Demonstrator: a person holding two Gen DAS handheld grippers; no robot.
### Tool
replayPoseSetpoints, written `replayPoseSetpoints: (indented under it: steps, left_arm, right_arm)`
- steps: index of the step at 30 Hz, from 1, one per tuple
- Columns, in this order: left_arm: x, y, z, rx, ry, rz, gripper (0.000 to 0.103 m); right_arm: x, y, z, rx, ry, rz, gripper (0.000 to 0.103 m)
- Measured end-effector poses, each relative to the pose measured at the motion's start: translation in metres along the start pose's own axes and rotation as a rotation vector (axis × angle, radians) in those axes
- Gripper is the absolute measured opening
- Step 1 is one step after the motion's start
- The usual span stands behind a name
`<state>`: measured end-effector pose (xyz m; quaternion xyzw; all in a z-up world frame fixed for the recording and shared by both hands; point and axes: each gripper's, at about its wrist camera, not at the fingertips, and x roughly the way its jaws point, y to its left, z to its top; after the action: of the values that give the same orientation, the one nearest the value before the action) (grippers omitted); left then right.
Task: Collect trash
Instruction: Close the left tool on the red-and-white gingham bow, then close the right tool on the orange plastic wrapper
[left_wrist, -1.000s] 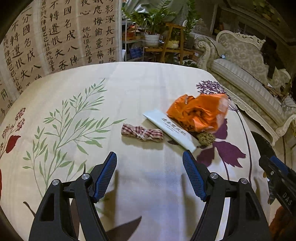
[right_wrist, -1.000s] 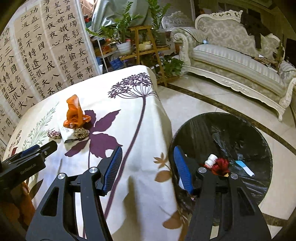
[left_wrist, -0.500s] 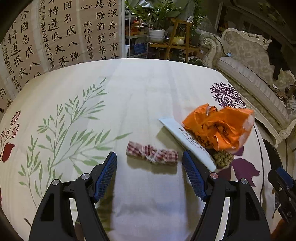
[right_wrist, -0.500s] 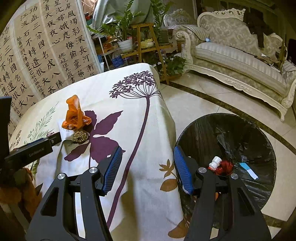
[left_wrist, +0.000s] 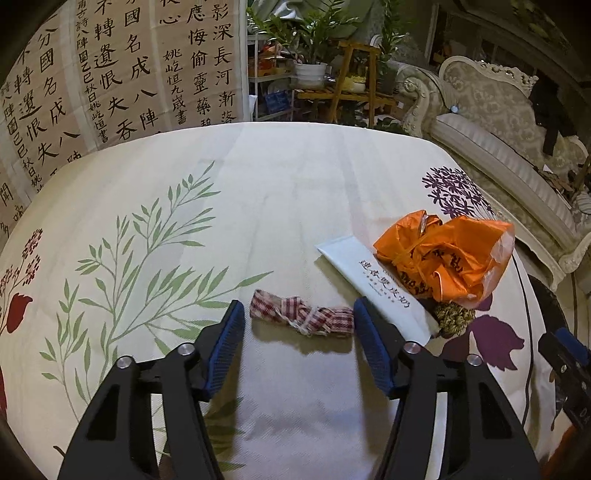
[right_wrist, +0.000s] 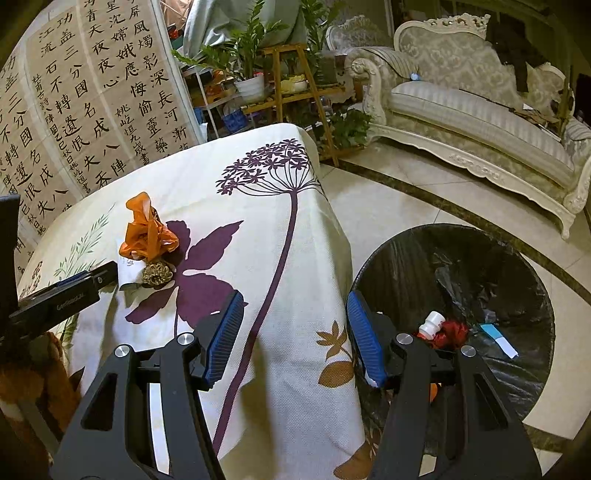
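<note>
A red-checked cloth scrap (left_wrist: 301, 315) lies on the flowered tablecloth (left_wrist: 258, 192). My left gripper (left_wrist: 299, 321) is open, its blue pads on either side of the scrap, just short of it. To the right lie a white paper sleeve (left_wrist: 369, 280), a crumpled orange plastic bag (left_wrist: 447, 258) and a brownish dried clump (left_wrist: 452, 315). My right gripper (right_wrist: 295, 325) is open and empty above the table's right edge. Beside it on the floor stands a bin with a black liner (right_wrist: 480, 280), holding a small white bottle (right_wrist: 432, 321) and red trash (right_wrist: 452, 332).
In the right wrist view the orange bag (right_wrist: 147, 232) and clump (right_wrist: 157, 273) sit near the left gripper's body (right_wrist: 62, 299). A calligraphy screen (left_wrist: 110, 74) stands behind the table. Potted plants on a wooden stand (right_wrist: 291, 88) and a cream sofa (right_wrist: 480, 122) lie beyond.
My left gripper has moved forward until the checked scrap lies between its open fingers. My right gripper has shifted slightly toward the table, still open.
</note>
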<state>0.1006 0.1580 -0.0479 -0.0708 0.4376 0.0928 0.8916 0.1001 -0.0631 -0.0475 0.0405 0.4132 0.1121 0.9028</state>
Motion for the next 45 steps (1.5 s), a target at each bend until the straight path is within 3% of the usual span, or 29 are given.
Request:
replayPoseSetpoints:
  steps: [21, 34, 45]
  left_arm:
    - [-0.021, 0.02, -0.019, -0.003, -0.015, -0.017, 0.049]
    - [-0.03, 0.054, -0.02, -0.039, -0.053, 0.036, 0.048]
    - [-0.03, 0.082, -0.016, -0.072, -0.066, 0.052, 0.048]
  right_arm:
    - [-0.006, 0.017, 0.0, -0.033, -0.016, 0.012, 0.057]
    - [-0.01, 0.072, 0.026, -0.125, -0.068, 0.1, 0.057]
    - [0.025, 0.111, 0.04, -0.192, -0.032, 0.126, 0.057]
